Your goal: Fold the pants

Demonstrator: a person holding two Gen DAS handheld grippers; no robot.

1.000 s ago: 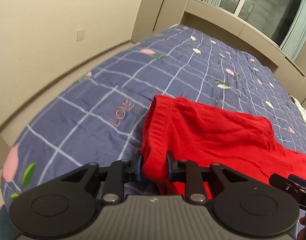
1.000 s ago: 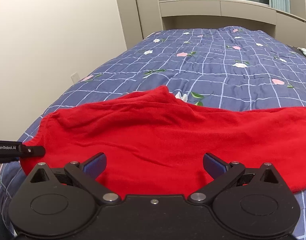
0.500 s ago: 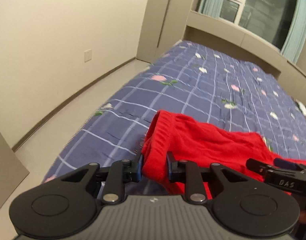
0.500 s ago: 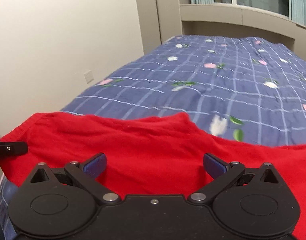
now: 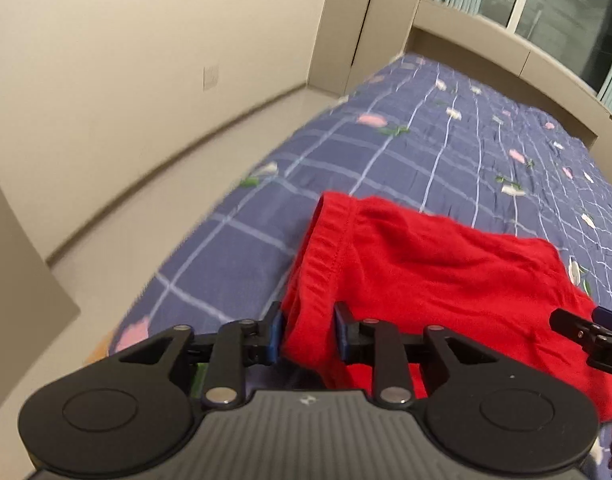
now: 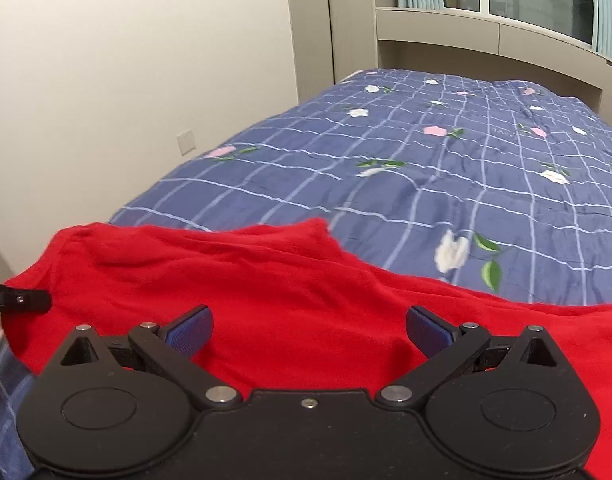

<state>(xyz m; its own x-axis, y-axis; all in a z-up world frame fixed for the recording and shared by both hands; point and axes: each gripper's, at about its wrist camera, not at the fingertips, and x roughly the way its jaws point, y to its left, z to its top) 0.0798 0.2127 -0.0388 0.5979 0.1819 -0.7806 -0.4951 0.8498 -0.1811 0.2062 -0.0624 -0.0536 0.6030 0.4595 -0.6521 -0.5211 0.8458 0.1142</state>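
Black tongs (image 5: 308,330), blue pads (image 6: 190,328), silver screws.

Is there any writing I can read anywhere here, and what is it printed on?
"DA": white letters, cut off by the picture's edge, on the right gripper seen from the left wrist camera.
White print on the left gripper's finger in the right wrist view: too small to read.
Nothing readable on the red pants or bedspread.
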